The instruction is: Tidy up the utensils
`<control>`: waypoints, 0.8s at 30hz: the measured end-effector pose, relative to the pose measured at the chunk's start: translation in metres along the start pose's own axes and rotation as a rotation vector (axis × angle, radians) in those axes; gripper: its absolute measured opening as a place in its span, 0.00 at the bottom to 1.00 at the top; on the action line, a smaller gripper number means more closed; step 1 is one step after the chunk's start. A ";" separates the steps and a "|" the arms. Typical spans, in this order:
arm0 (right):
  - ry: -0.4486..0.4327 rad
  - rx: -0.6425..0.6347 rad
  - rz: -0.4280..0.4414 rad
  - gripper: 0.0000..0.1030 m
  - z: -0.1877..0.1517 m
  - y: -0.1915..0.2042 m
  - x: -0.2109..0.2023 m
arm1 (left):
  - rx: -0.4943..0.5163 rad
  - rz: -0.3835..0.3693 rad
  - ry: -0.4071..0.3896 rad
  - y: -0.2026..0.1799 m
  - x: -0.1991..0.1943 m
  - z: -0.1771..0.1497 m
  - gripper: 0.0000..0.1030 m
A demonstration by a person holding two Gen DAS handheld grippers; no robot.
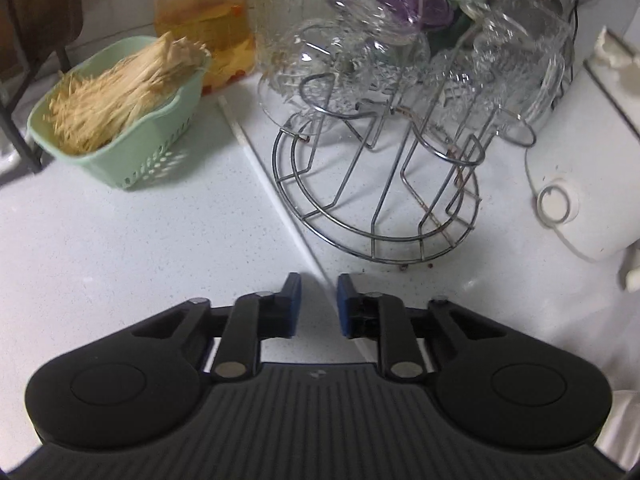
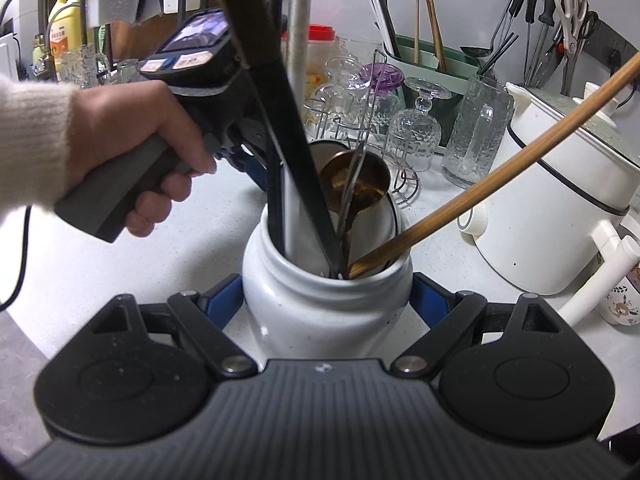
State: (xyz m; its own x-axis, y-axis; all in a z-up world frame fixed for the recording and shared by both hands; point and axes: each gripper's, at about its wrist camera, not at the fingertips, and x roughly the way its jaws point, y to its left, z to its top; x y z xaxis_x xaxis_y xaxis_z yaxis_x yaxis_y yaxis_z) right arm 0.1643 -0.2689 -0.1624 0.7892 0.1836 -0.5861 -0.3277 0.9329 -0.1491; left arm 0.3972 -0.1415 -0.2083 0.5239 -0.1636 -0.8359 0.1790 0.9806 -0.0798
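My right gripper is shut on a white ceramic jar, with a blue pad pressed against each side. Several utensils stand in the jar: black handles, a copper ladle, a wire whisk and a brown wooden handle. Behind the jar a hand holds my left gripper, tilted down at the counter. In the left wrist view that left gripper has its blue pads a narrow gap apart over the white counter. A thin white line runs between them; I cannot tell whether it is a chopstick or a seam.
A wire rack of upturned glasses stands just ahead of the left gripper. A green basket of straw-like sticks and an amber jar sit left of it. A white cooker is at the right. A green chopstick holder and hanging tools line the back.
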 end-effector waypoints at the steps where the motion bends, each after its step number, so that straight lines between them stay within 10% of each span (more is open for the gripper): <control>1: -0.001 0.000 0.001 0.88 0.000 0.000 0.000 | 0.015 0.013 0.007 -0.003 0.001 0.002 0.14; 24: -0.013 -0.040 0.040 0.89 0.006 0.008 0.009 | -0.078 0.073 0.090 0.046 -0.052 -0.076 0.04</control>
State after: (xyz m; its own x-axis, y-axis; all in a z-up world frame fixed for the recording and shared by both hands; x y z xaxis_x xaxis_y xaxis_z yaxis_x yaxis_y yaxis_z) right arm 0.1718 -0.2579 -0.1640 0.7818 0.2251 -0.5815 -0.3796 0.9117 -0.1573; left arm 0.3146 -0.0798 -0.2100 0.4558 -0.0848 -0.8860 0.0763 0.9955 -0.0560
